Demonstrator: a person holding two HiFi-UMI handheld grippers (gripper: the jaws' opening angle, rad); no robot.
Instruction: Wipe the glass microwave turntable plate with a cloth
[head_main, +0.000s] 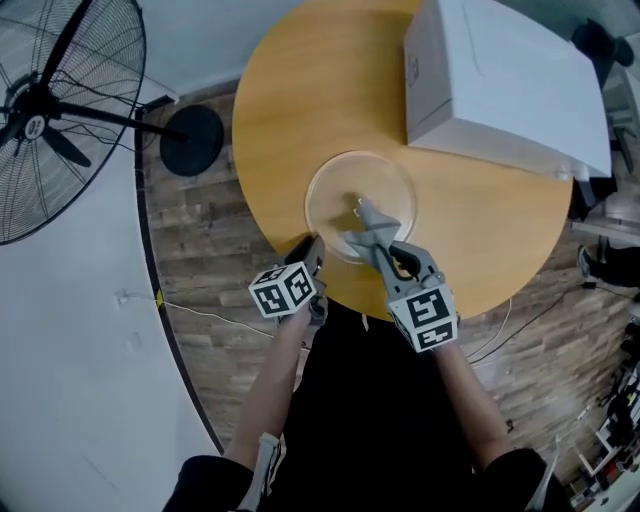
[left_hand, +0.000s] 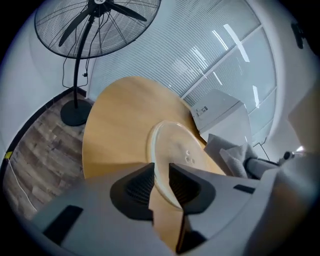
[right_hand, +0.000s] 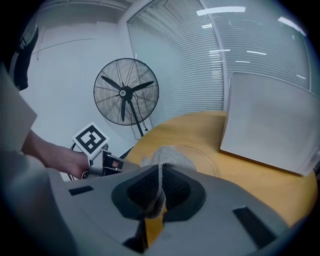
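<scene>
Glass plate (head_main: 345, 190) lies flat on the round wooden table (head_main: 290, 90), close to the edge where the person stands. The left gripper (left_hand: 161, 181) comes in from the left side. Its two fingers are pressed together on the near rim of the glass plate, one on each side of the thin edge.

The right gripper (right_hand: 160, 189) is over the middle of the plate. Its fingers are pinched tight on a grey cloth (right_hand: 167, 156). The cloth sticks out past the fingertips in a soft bunch and hangs over the glass. It seems to touch the plate, but that spot is hard to see.

The two grippers are near each other, the left one just beside the right one.

A big white microwave (head_main: 510, 80) sits on the far right part of the table, well apart from the plate. A black fan (head_main: 50, 110) stands on the wooden floor (head_main: 190, 240) to the left of the table.
</scene>
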